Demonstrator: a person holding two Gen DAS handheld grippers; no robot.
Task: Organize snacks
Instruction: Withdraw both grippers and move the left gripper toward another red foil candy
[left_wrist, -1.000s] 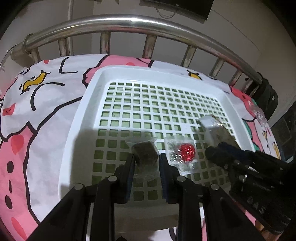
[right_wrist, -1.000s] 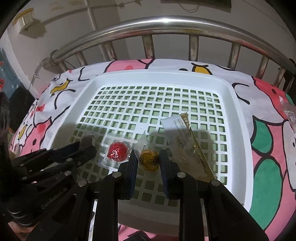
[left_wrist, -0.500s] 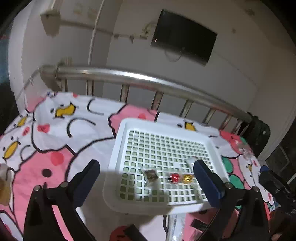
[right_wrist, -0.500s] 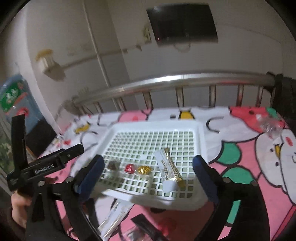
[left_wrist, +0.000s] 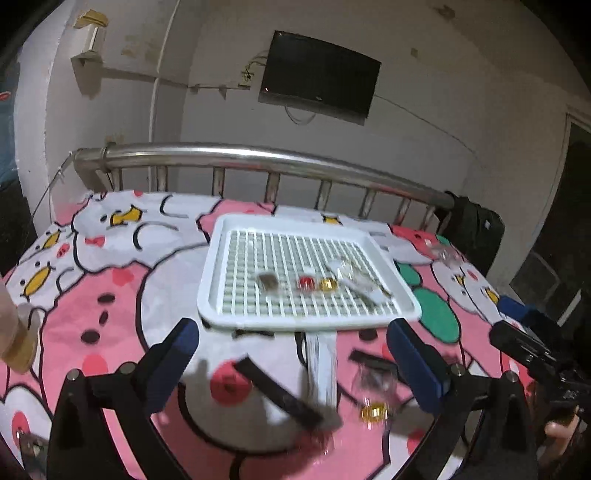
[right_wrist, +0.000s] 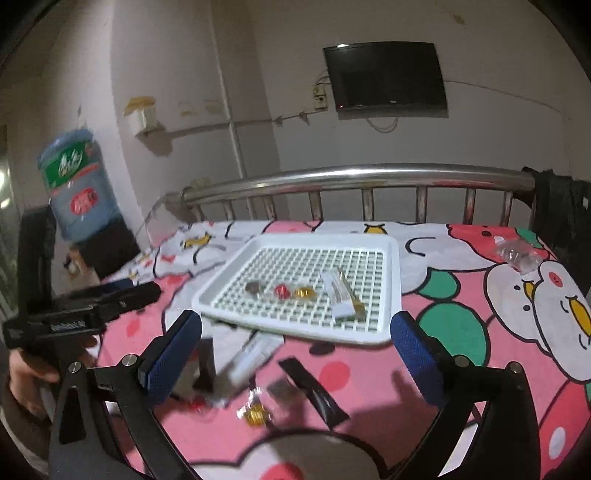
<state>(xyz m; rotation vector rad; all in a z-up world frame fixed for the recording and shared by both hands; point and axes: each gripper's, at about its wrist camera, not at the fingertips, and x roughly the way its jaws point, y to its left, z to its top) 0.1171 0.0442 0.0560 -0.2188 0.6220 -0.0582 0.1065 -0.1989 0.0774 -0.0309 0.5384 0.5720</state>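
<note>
A white slotted tray (left_wrist: 295, 322) lies on the cartoon bedsheet. In it sit a brown candy (left_wrist: 267, 280), a red candy (left_wrist: 306, 283), a gold candy (left_wrist: 328, 284) and a long wafer packet (left_wrist: 358, 282), in a row. The right wrist view shows the same row: brown (right_wrist: 254, 287), red (right_wrist: 282, 290), gold (right_wrist: 304, 292), packet (right_wrist: 341, 295). My left gripper (left_wrist: 295, 352) and right gripper (right_wrist: 295, 349) both hang open and empty, pulled back above the sheet in front of the tray. Loose snacks lie below them: a gold candy (right_wrist: 255, 411), a dark stick (right_wrist: 314, 391), a white packet (right_wrist: 251, 358).
A steel bed rail (right_wrist: 354, 173) runs behind the tray. A clear wrapper (right_wrist: 517, 254) lies at the back right of the sheet. A water jug (right_wrist: 74, 188) stands off the bed's left side. A hand (right_wrist: 26, 373) holds the left gripper at the left edge.
Both grippers let go of their candies, brown from the left and gold from the right, opened wide, and drew back and up from the tray. Both candies now rest in the tray.
</note>
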